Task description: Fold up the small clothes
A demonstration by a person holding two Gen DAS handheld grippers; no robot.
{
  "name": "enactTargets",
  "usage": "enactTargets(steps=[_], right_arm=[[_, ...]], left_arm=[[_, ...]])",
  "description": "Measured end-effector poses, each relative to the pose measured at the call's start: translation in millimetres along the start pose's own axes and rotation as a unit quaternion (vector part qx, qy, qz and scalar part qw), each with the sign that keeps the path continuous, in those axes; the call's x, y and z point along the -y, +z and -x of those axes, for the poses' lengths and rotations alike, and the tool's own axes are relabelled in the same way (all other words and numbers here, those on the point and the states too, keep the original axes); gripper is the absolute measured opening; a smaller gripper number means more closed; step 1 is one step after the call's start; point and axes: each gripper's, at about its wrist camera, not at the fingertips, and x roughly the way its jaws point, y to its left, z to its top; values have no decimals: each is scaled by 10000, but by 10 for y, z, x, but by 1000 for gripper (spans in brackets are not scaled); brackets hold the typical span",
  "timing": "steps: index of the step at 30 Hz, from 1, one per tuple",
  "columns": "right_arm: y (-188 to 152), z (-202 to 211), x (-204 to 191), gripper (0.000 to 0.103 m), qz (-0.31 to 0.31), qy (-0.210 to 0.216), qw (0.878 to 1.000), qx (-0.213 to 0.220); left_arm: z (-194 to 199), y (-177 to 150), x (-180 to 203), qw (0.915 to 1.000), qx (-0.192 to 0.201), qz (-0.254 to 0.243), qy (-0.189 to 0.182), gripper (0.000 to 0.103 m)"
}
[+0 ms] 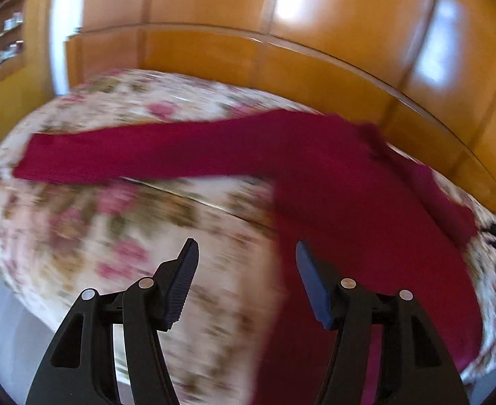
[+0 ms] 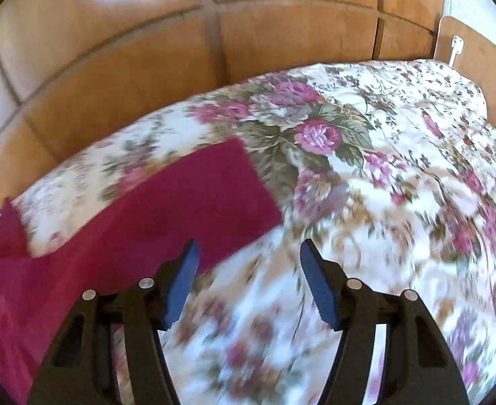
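A dark red long-sleeved garment [image 1: 366, 202] lies spread on a floral bedspread [image 1: 113, 219]. One sleeve [image 1: 146, 155] stretches out flat to the left in the left wrist view. My left gripper [image 1: 246, 253] hangs open over the garment's left edge, with nothing between its fingers. In the right wrist view the same garment [image 2: 129, 236] fills the lower left, its other sleeve [image 2: 214, 185] reaching up and right. My right gripper [image 2: 248, 253] is open above the sleeve's lower edge and holds nothing. Both views are blurred by motion.
The floral bedspread [image 2: 399, 185] covers a bed set against wooden panelling [image 1: 281, 50], also in the right wrist view [image 2: 129, 50]. Shelves [image 1: 8, 33] stand at far left. A white fitting [image 2: 457, 45] sits on a board at the bed's far right corner.
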Motion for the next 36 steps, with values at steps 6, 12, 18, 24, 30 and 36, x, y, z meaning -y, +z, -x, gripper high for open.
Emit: enactTargets(steps=[6, 12, 18, 24, 30, 36], right_arm=[[158, -457, -294, 42, 726, -165, 9967, -328], [133, -119, -458, 10, 1850, -641, 9805, 167], [403, 319, 296, 10, 1053, -1506, 9795, 825], [373, 92, 729, 10, 517, -1967, 9778, 512], [202, 170, 658, 62, 372, -1616, 9841, 641], [-376, 592, 199, 67, 954, 317, 9949, 93]], left_arm=[[-119, -156, 507, 9984, -281, -360, -332, 59], [-210, -217, 809, 9956, -401, -630, -565, 59], [-253, -342, 1010, 9915, -506, -897, -792, 59], [-377, -545, 1110, 9874, -867, -1110, -726, 59], [-183, -566, 893, 9916, -770, -869, -572, 59], [189, -556, 296, 9992, -391, -51, -100, 61]])
